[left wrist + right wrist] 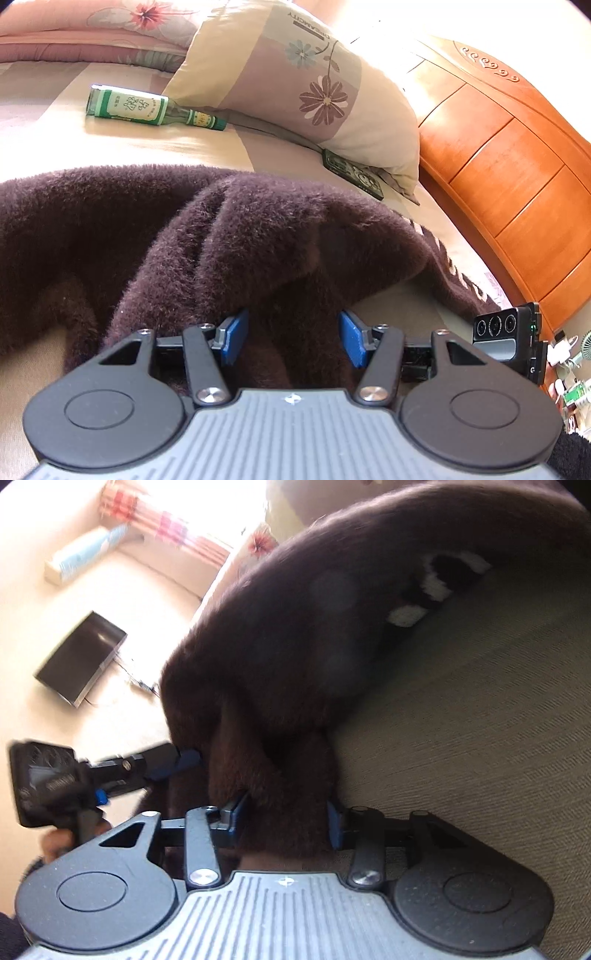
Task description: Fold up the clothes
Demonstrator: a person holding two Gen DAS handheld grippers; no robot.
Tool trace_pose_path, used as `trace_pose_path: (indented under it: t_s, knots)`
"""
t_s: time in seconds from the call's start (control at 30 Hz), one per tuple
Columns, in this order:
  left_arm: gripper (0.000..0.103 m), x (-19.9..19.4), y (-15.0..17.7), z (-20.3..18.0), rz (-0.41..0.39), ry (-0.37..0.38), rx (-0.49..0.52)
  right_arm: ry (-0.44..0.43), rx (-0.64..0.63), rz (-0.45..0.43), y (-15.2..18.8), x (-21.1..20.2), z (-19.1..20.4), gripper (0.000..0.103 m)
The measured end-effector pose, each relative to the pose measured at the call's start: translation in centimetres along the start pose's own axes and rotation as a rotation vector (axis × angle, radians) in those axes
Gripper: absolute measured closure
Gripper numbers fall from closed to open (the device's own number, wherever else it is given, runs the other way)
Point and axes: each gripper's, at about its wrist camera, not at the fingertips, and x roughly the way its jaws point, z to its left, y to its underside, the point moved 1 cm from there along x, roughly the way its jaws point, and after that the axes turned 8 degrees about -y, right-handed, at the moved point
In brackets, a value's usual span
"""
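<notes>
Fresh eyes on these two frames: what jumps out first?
A fuzzy dark brown garment fills both views, bunched between the blue pads of the left gripper and the right gripper. Behind it on the bed lies a green glass bottle beside a floral pillow, with an orange wooden headboard at right.
</notes>
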Motion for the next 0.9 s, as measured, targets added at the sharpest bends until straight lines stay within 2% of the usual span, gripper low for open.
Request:
trace_pose_path:
  t_s: [0.03, 0.13, 0.3, 0.4, 0.6, 0.73, 0.8, 0.9]
  knots:
    - [0.046, -0.5, 0.1, -0.4, -0.002, -0.010, 0.010, 0.013, -0.013, 0.008, 0.1, 0.1, 0.4, 0.088]
    - [0.040, -2.5, 1.0, -1.4, -0.008, -0.051, 0.022, 0.042, -0.051, 0.024, 0.5, -0.1, 2.0, 0.089]
    - [0.035, -5.9, 3.9, -2.8, 0.009, -0.126, 0.011, 0.045, -0.136, -0.024, 2.8, -4.6, 6.5, 0.091]
    - [0.034, -7.5, 5.8, -3.8, 0.017, -0.146, 0.016, 0.062, -0.167, -0.054, 4.2, -8.1, 8.7, 0.092]
    - [0.034, -9.7, 7.9, -5.5, 0.021, -0.147, 0.026, 0.131, -0.186, -0.111, 7.3, -14.6, 12.0, 0.093]
    - [0.034, -10.9, 8.5, -6.3, -0.004, -0.121, 0.034, 0.184, -0.187, -0.166, 9.0, -19.3, 13.2, 0.100]
    - [0.033, -11.5, 8.9, -6.7, -0.014, -0.111, 0.033, 0.206, -0.187, -0.202, 10.0, -21.9, 12.9, 0.102]
    - [0.033, -12.0, 9.6, -6.9, -0.017, -0.116, 0.024, 0.237, -0.167, -0.230, 10.4, -22.9, 12.4, 0.099]
